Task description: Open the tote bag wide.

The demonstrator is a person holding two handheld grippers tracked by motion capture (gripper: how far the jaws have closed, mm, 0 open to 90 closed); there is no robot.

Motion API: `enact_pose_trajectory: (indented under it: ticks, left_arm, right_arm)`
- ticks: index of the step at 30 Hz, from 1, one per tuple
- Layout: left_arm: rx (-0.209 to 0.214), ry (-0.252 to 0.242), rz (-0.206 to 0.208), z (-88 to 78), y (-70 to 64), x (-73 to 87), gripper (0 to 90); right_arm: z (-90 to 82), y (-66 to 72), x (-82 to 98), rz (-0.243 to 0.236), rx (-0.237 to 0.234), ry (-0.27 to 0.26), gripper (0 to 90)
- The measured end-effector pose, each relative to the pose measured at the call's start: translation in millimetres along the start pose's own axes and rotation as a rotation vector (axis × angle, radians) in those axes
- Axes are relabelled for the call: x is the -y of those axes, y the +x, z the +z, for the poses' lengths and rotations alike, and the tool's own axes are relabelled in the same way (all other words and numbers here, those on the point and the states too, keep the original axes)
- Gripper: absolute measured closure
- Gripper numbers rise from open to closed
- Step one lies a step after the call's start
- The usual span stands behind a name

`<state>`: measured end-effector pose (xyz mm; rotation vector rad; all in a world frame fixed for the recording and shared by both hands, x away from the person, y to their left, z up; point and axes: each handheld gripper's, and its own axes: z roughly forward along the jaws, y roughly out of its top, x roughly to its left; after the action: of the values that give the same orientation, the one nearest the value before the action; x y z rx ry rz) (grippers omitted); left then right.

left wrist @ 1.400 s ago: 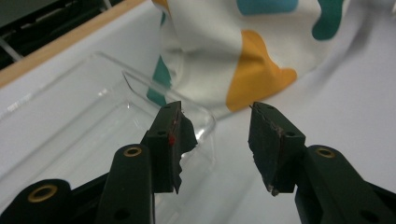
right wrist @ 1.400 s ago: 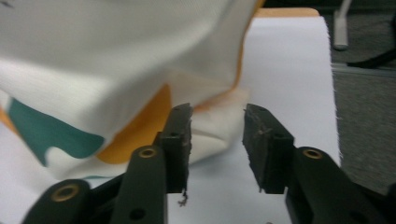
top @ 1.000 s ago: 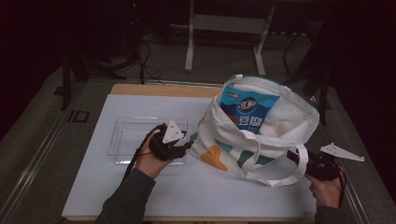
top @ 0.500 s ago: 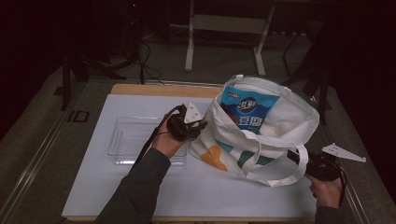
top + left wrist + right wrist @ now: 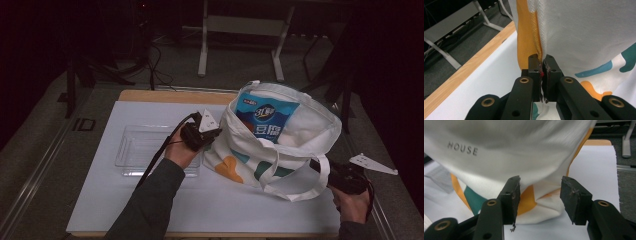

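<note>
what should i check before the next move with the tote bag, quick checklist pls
1. Left gripper has the tote bag: ok. Its jaws have just closed and pinch the bag's edge seam.
2. Right gripper has the bag: not ok. Jaws stand apart, closing a little, with fabric beyond them, no pad pressing on it.
3. Blue packet stays inside: ok. It stands in the bag's open mouth.
4. Loose handle out of the way: cannot tell. It loops on the white mat close to the right gripper.
5. Clear tray out of the path: ok. It sits left of the bag, behind the left hand.
</note>
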<state>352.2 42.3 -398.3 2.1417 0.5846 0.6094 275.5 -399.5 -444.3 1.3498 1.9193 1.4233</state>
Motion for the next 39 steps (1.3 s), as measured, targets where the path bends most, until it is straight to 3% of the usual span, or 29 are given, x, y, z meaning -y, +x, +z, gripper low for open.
enact_pose_trajectory:
  ticks: [8, 14, 19, 33, 39]
  left_arm:
    - [0.010, 0.011, -0.011, 1.3, 0.7, 3.6, 86.1]
    - [0.014, 0.037, -0.023, 3.5, 2.9, 9.8, 86.1]
    - [0.015, 0.064, -0.045, 9.3, 5.2, 16.4, 86.1]
    - [0.032, 0.186, -0.070, 33.9, 7.3, 37.0, 85.4]
    - [0.057, 0.126, -0.085, 19.1, 10.2, 33.7, 68.6]
  right_arm:
    - [7.1, -4.8, -7.4, 0.060, -0.031, -0.034, 56.8]
    - [12.9, -5.4, -7.9, 0.086, -0.038, -0.040, 77.2]
    - [15.2, -3.8, -6.9, 0.072, -0.034, -0.026, 85.6]
    - [30.7, 4.7, 0.5, 0.037, -0.035, 0.037, 88.6]
    - [28.6, 3.8, 5.0, 0.046, -0.060, 0.033, 89.1]
